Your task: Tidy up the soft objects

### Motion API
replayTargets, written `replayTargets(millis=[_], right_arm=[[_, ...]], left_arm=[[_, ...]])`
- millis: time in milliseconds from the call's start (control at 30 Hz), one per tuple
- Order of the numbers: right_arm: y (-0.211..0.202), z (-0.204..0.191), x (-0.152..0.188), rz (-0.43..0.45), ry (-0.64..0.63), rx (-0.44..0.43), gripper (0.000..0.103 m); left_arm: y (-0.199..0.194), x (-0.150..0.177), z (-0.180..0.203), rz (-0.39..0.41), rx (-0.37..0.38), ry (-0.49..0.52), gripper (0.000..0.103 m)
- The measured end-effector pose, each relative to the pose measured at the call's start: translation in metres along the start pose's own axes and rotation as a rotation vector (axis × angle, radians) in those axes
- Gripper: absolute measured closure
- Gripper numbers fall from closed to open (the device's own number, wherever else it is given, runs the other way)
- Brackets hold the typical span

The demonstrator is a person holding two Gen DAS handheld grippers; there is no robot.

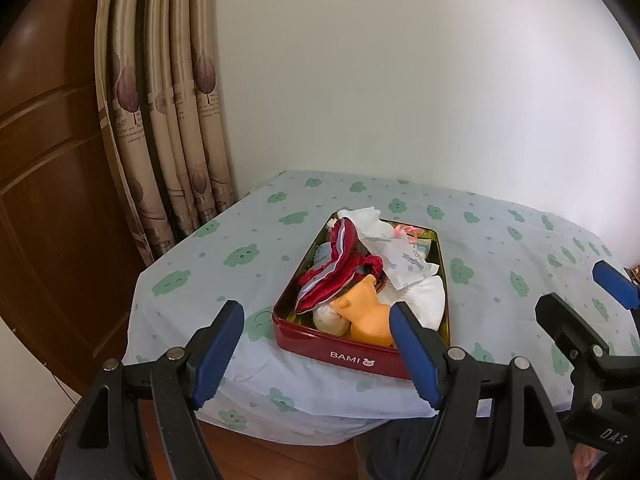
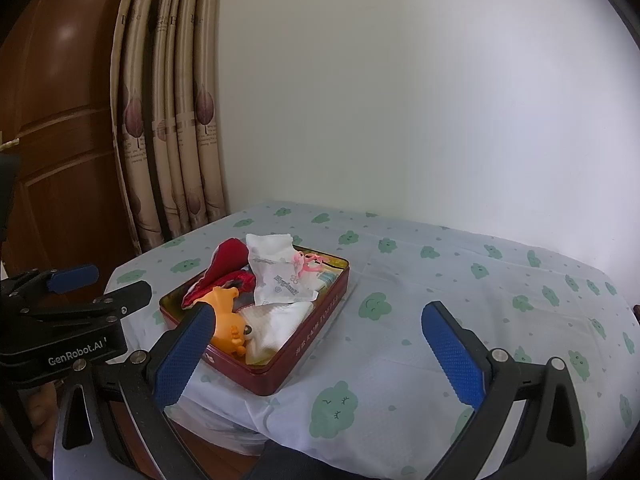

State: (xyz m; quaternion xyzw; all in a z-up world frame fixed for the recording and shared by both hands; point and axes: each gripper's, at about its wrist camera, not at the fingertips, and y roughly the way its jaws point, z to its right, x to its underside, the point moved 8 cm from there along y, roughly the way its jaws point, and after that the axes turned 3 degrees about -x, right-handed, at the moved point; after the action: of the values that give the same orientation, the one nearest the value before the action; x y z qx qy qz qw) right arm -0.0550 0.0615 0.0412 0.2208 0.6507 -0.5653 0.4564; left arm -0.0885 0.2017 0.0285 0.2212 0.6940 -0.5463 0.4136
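My left gripper [image 1: 318,344] hangs with its blue pads wide apart and nothing between them, pointed down at the near end of the tin [image 1: 320,340]. My right gripper [image 2: 324,354] is spread just as wide, also empty; its left pad overlaps the tin's near corner in its own view, though I cannot tell whether it touches.

The tin is red, lidless, and sits on a table [image 1: 256,248] covered with a pale cloth printed with green clouds, nearer the front-left part of it. All the soft things are piled inside the tin. A red frilled garment [image 1: 340,268] lies along its left side, rising above the rim. An orange toy [image 1: 366,312] sits at the near end (rubbery-looking, I cannot make out what figure it is), with a small round pale thing [image 1: 330,318] just beside it. White cloth [image 1: 424,300] fills the near right corner, a printed white packet [image 1: 404,260] lies on top toward the middle, and a pink ribbon [image 1: 408,232] sits at the far end.

Beyond the table stand a plain wall, a leaf-patterned curtain [image 1: 168,120] and a brown door [image 1: 52,160].
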Motion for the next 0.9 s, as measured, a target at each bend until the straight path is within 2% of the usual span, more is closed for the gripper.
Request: replayTargets(millis=[900], right_arm=[[0.0006,0.0009,0.0067,-0.009,-0.003,-0.006,0.001]], left_arm=[[0.0069,0.0052,0.0015,-0.033,0.004,-0.007,0.026]])
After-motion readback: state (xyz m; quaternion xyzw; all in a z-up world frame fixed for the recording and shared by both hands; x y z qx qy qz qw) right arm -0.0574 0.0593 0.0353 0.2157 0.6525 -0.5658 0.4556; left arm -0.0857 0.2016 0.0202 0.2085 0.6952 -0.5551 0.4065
